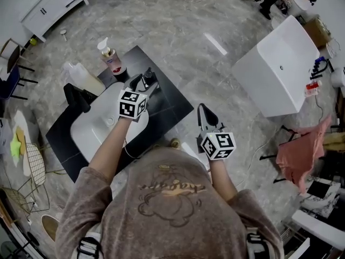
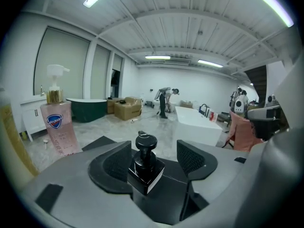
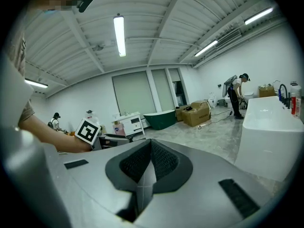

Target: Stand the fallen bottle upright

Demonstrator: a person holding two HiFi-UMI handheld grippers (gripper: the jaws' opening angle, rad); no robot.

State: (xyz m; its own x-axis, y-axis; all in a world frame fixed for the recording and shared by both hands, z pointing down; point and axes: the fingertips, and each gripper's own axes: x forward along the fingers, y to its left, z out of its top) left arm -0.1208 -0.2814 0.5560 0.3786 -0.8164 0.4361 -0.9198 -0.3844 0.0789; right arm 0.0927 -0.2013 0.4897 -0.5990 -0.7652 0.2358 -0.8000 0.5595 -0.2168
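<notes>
Floor (image 1: 178,31) is open marble on all sides. There's plenty of room beyond the counter, and the white tub (image 1: 280,69) sits well off to my right. The black counter (image 1: 172,109) holds a white sink (image 1: 89,128) at its near-left end.

Left gripper (image 1: 146,82) is over the counter's far half, close to the far edge. Its jaws are spread wide with the bottle (image 2: 146,167) between them. It's a black square body standing on its base on the counter, pump cap up. There's a gap at each pad, so nothing is gripped. Only floor lies past the bottle.

Right gripper (image 1: 206,115) hangs off the counter's right corner over bare floor, with its pads pressed together and nothing in them.

The jug (image 1: 83,77) lies at the counter's left corner. The pink soap pump (image 2: 57,127) stands left of the bottle, well apart.

Writing: the soap has a blue shield label that reads Safeguard as far as I can make out. The smaller print below it is too small to read.

View differences:
- Only the left gripper view shows the pad-to-bottle gaps. From the head view the bottle is a dark blob at the jaw tips.
- Only the head view shows the sink and counter outline.
- The right gripper view picks up my left forearm and the left cube marker (image 3: 89,131).
- Both gripper views show a person (image 3: 236,94) working far back by some cardboard boxes (image 2: 126,107).
</notes>
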